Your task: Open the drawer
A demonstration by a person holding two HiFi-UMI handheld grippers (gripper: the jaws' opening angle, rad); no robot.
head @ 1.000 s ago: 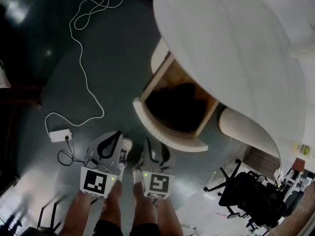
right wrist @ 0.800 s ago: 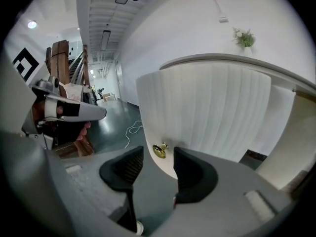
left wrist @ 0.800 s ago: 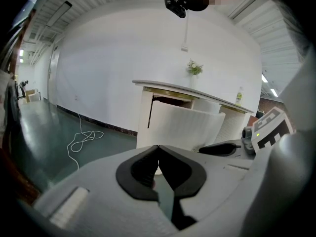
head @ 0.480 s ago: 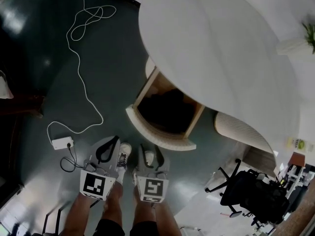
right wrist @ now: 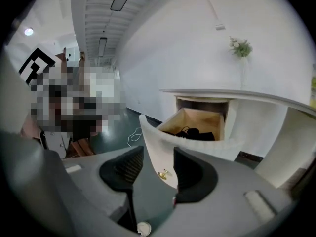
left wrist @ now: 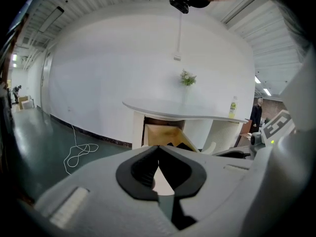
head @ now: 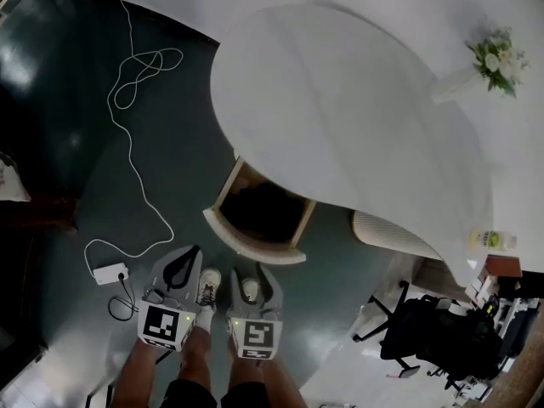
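The wooden drawer (head: 259,209) stands pulled out from under the white curved tabletop (head: 340,117), with dark items (right wrist: 197,132) lying inside. Its white curved front (head: 251,243) faces me, and a small brass knob (right wrist: 162,174) shows on it in the right gripper view. My left gripper (head: 194,253) hangs a little short of the drawer front with its pads touching at the tips and nothing between them. My right gripper (head: 253,272) is beside it, open and holding nothing, the drawer front (right wrist: 158,152) showing through the gap. In the left gripper view the drawer (left wrist: 165,135) sits straight ahead.
A white cable (head: 127,126) snakes over the dark floor to a power adapter (head: 110,272) at my left. A ribbed white pedestal (head: 395,228) stands right of the drawer. A black office chair (head: 442,338) is at the lower right. Flowers (head: 491,56) and a bottle (head: 491,240) stand on the tabletop.
The drawer was open throughout. Both grippers have drawn back from the drawer front, and the view takes in more of the tabletop and wall.
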